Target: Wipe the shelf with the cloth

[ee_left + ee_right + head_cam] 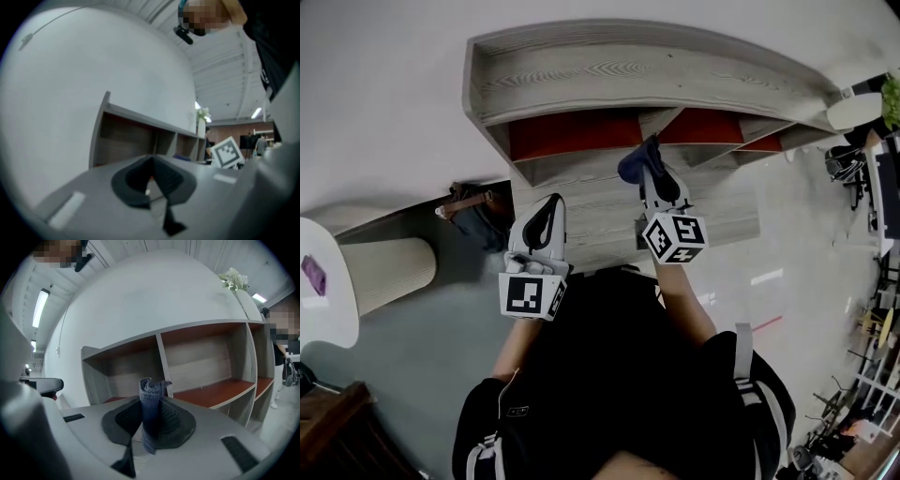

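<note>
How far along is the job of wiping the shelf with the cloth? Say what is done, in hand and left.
Done: the cloth is picked up, pinched in the shut jaws of the right gripper. In hand: it is held up facing the shelf, and no contact shows. Left: all the wiping itself. The left gripper is shut on nothing.
</note>
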